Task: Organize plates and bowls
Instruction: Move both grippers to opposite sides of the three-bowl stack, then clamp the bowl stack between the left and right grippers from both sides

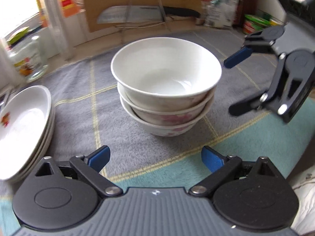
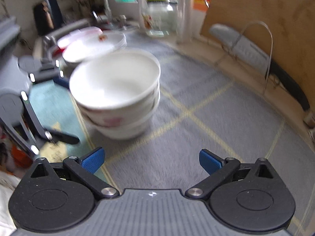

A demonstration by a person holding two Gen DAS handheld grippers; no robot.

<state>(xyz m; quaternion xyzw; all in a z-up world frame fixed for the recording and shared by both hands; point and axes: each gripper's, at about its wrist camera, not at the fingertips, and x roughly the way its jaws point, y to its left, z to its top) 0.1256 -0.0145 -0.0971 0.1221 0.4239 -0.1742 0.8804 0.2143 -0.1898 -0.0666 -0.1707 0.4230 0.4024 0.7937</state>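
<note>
looks mostly sorted already: the bowls (image 1: 166,84) sit nested in one stack straight ahead of the left gripper (image 1: 155,158) fingers, and the plates (image 1: 25,125) are piled off to the left of them, both on the grey checked cloth (image 1: 78,90) over the bench. both the left gripper and the right gripper (image 2: 151,161) have fingers spread wide, holding nothing. i can't spot any loose dishes, so i'd guess little is left.

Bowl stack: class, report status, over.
Left gripper open, empty. Right gripper open, empty. White floral ceramic bowl stack nested three high on grey mat; nothing blocking.
</note>
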